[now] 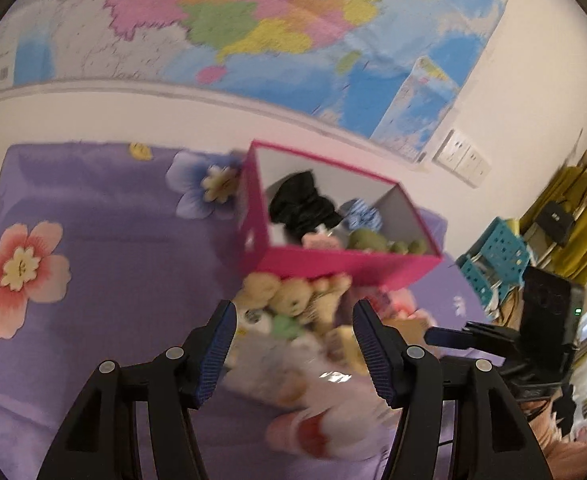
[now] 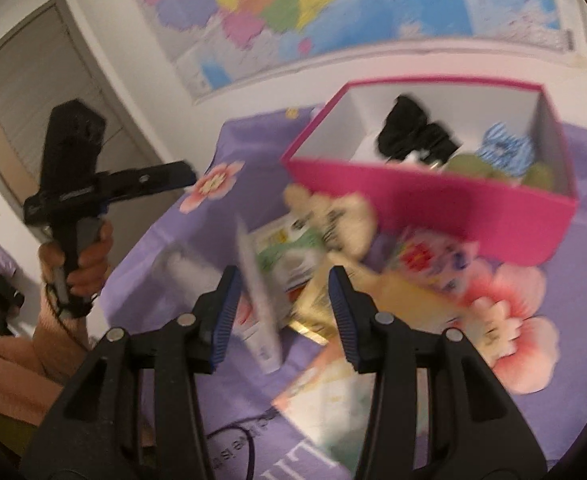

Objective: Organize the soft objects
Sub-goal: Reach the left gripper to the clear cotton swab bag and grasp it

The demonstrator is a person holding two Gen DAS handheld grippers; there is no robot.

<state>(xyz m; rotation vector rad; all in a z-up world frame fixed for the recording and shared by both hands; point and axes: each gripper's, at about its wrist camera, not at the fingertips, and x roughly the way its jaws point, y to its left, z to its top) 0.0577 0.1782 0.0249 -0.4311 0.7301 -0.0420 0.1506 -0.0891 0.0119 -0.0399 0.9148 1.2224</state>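
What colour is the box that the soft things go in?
The box is bright pink outside and white inside; it shows best in the right wrist view.

Behind the bed, a large coloured wall map (image 1: 253,20), a white socket plate (image 1: 462,157) just below its right corner, a teal perforated crate (image 1: 501,250) and a mustard-yellow garment (image 1: 573,216) farther right, and a grey door (image 2: 33,92) at far left.

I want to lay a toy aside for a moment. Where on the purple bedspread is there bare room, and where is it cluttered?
Free: the bedspread left of the pink box, between the printed flowers. Crowded: the heap of plush toys and packets right in front of the box.
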